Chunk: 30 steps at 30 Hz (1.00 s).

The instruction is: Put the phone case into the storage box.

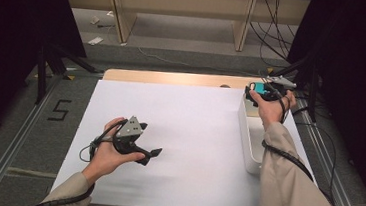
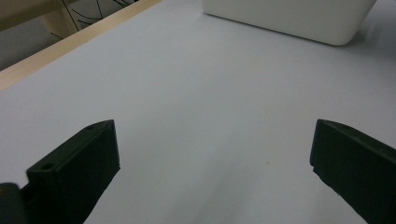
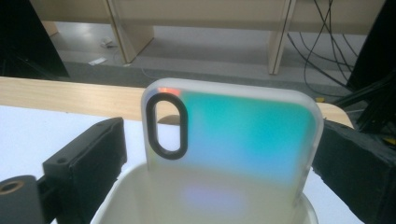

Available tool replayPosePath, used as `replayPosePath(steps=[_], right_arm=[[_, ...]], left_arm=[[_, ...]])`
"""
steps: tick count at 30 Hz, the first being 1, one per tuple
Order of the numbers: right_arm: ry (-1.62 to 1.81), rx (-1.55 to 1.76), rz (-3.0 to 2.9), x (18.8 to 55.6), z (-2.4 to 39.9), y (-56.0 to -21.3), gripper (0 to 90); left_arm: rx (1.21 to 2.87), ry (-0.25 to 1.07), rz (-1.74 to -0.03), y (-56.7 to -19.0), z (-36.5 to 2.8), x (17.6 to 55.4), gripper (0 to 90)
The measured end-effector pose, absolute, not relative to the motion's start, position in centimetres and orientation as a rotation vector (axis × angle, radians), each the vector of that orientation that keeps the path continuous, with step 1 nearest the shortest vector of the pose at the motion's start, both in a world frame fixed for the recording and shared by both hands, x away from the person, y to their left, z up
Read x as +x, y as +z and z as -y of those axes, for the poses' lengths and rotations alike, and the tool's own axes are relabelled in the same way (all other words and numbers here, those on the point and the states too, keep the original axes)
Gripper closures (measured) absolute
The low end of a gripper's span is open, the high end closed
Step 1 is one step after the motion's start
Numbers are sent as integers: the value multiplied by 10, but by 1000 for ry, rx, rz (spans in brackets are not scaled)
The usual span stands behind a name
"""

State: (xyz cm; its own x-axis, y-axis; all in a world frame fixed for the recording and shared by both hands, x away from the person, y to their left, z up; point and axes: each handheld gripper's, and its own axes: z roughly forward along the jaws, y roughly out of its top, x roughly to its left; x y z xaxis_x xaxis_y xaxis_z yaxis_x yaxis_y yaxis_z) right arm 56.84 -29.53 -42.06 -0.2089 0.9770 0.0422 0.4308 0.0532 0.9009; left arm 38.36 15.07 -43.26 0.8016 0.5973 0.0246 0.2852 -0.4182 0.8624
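While the left gripper (image 1: pixel 152 153) rests idle and low over the white table sheet (image 1: pixel 188 133) with its jaws spread wide and nothing between them, the right gripper (image 1: pixel 257 93) holds a phone case (image 3: pixel 233 135) upright over the far end of the white bin (image 1: pixel 249 139), at the table's right edge. The step in hand looks like moving the case at the bin, whether lowering it in or lifting it out I cannot tell. If it is going in, the next move calls for bringing it down inside the walls before the jaws part; if coming out, for raising it clear of the rim first. From the right gripper view the case reads plainly: a translucent shell with a teal sheen and a dark oval camera cutout, its lower edge below the bin's rim (image 3: pixel 140 186), a jaw at each side (contact at the left side is hard to judge). From the high view it is a mere teal speck, yet there the whole layout shows.
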Motion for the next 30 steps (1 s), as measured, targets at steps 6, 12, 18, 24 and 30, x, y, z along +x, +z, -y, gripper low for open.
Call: replayPosePath(steps=[6,12,18,24,30], right_arm=[[1146,1435,-1690,565,298,-418,48],[1153,1443,-1689,559,299,-418,47],[1164,1429,-1698,552,299,-416,44],[1169,1417,-1699,545,301,-416,43],[1177,1412,-1697,537,303,-417,46]], left_arm=[[2023,409,-655,-433,-151,384,7],[2025,409,-656,-433,-151,384,7],[2024,408,-657,-433,-151,384,8],[2024,409,-655,-432,-152,384,7],[2024,411,-654,-432,-152,384,7]])
